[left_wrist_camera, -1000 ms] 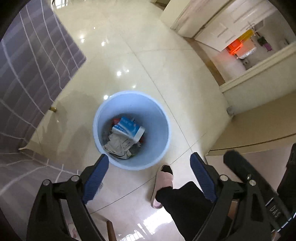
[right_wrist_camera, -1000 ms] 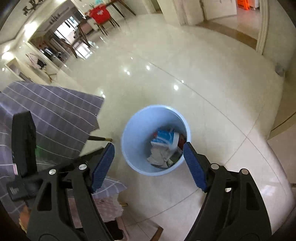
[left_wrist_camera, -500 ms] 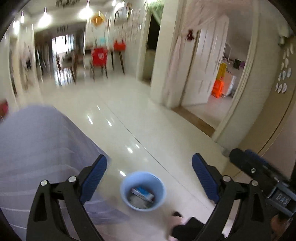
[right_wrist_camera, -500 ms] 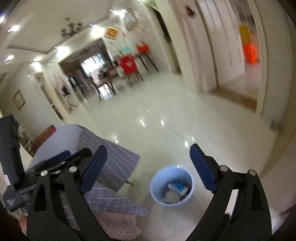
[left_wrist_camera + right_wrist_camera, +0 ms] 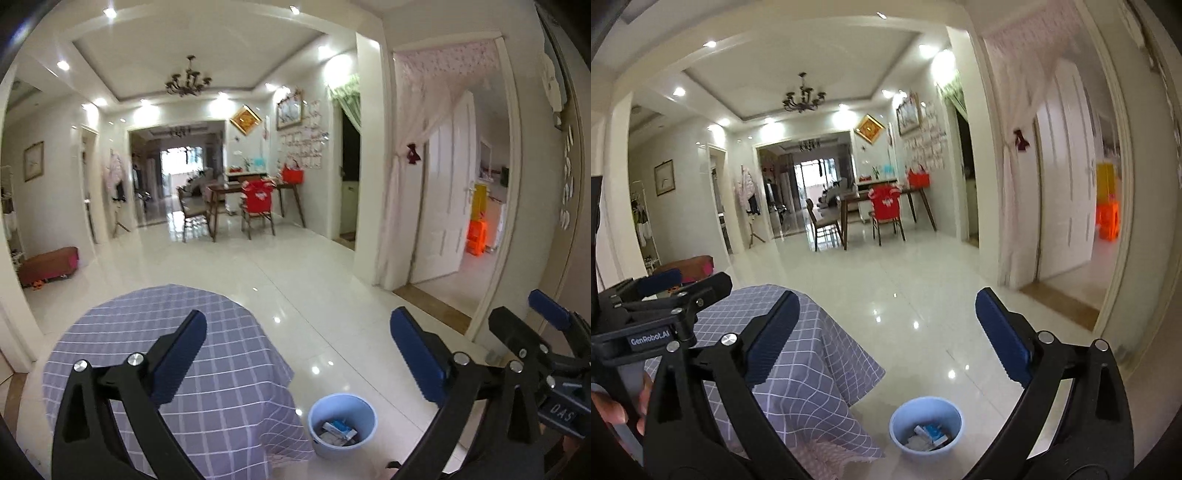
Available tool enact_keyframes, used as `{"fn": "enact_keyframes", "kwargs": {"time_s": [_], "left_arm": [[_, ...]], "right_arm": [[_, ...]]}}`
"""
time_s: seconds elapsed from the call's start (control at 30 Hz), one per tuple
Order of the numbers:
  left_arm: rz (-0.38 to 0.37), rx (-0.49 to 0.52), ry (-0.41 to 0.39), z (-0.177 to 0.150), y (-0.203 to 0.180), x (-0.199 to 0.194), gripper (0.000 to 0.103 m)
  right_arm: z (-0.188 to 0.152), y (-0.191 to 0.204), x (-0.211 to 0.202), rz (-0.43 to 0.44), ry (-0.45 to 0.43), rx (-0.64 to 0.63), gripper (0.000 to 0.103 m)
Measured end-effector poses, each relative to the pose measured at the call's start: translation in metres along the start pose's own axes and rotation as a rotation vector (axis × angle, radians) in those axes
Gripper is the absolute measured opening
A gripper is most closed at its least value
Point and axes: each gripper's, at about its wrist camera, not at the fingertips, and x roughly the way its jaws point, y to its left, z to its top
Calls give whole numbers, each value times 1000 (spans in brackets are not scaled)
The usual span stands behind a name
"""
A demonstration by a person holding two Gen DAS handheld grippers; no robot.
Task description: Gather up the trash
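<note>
Down on the tiled floor beside the checked tablecloth [image 5: 155,332] sits the blue bin [image 5: 342,424] with trash [image 5: 929,435] inside. Both claws, left gripper [image 5: 295,354] and right gripper [image 5: 884,339], just opening, wide, empty; scan for remaining litter before descending.

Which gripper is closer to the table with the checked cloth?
Left. The left gripper hangs open above the table, on its bin side. The right gripper is open too, farther out, beside the table and above the blue bin.
</note>
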Motion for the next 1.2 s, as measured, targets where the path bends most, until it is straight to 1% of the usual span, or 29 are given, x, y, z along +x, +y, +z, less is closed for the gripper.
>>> {"fn": "enact_keyframes", "kwargs": {"time_s": [0.07, 0.1, 0.23, 0.33, 0.43, 0.53, 0.63, 0.7, 1.03, 1.2], "left_arm": [[37, 9, -32, 4, -1, -17, 98], [43, 12, -39, 5, 6, -26, 98], [54, 11, -59, -1, 2, -52, 98], [93, 31, -79, -7, -7, -61, 98], [96, 27, -79, -7, -10, -70, 98], [93, 18, -73, -6, -9, -74, 98], [103, 22, -79, -12, -7, -75, 98], [108, 32, -82, -15, -9, -79, 98], [140, 44, -96, -20, -11, -87, 98], [143, 42, -95, -20, -9, -85, 98]], "right_arm": [[-1, 7, -10, 1, -12, -19, 95], [-2, 9, -15, 7, -15, -22, 95], [-3, 14, -29, 30, -27, -21, 95], [-5, 14, -39, 41, -42, -18, 95], [-6, 12, -47, 51, -50, -9, 96], [-9, 6, -48, 57, -44, 4, 96], [-11, 4, -47, 73, -39, 17, 96], [-7, -1, -46, 75, -37, 23, 96], [-9, -2, -47, 97, -30, 40, 96], [-11, 0, -46, 107, -25, 45, 96]]}}
